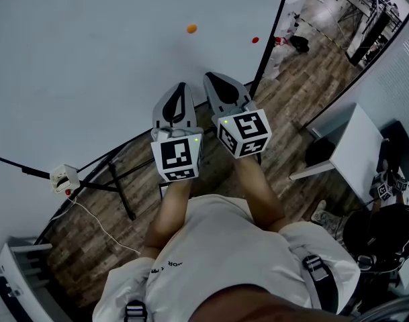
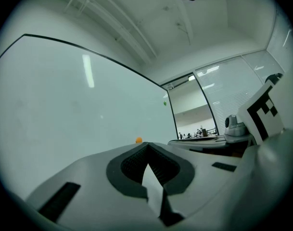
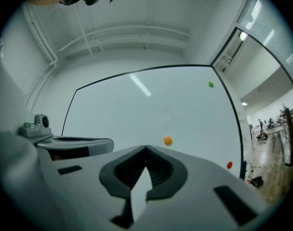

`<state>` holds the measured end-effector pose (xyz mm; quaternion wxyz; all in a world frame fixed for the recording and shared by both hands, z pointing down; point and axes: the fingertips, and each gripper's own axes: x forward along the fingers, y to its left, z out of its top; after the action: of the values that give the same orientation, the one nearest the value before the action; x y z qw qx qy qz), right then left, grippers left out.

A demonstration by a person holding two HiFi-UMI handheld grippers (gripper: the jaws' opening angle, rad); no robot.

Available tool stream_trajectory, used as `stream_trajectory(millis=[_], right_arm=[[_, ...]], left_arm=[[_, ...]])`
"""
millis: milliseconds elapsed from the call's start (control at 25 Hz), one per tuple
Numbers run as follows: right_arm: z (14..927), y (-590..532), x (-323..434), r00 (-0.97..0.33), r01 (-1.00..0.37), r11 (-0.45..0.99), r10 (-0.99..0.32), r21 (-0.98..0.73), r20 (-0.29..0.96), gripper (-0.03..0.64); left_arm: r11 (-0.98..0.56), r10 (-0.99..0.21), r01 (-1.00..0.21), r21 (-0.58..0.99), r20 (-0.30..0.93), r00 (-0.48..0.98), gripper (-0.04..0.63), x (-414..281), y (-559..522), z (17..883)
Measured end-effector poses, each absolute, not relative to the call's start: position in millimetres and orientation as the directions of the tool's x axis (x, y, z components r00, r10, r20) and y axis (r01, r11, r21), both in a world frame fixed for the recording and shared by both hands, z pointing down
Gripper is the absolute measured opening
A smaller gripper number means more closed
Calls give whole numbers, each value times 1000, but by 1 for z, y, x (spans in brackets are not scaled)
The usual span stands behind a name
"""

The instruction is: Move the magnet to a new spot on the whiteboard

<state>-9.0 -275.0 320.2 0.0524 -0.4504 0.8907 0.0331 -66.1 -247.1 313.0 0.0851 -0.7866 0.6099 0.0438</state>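
Observation:
A small orange magnet [image 1: 191, 28] sticks to the large whiteboard [image 1: 90, 59], with a red magnet [image 1: 255, 39] near the board's right edge. My left gripper [image 1: 181, 87] and right gripper [image 1: 215, 79] are held side by side in front of the board's lower edge, both pointing at it and apart from it. Both are shut with nothing between the jaws. In the left gripper view the orange magnet [image 2: 139, 140] peeks just over the shut jaw tips [image 2: 147, 146]. In the right gripper view the orange magnet [image 3: 168, 140] sits just above and right of the tips [image 3: 146, 149]; a green magnet [image 3: 211, 84] is high on the board and the red magnet [image 3: 229, 165] low right.
The board's black stand legs [image 1: 117, 180] spread over the wooden floor below the grippers. A white power socket [image 1: 64, 178] with a cable lies at the left. A white table [image 1: 348, 149] and a dark bag [image 1: 382, 237] stand at the right.

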Motion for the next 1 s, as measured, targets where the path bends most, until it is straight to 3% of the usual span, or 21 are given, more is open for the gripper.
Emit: stream_trajectory(millis=[1000], right_arm=[[323, -260, -8, -572, -819, 574, -811, 17, -125, 14]], left_arm=[[-251, -952, -965, -79, -160, 261, 2, -66, -244, 317]])
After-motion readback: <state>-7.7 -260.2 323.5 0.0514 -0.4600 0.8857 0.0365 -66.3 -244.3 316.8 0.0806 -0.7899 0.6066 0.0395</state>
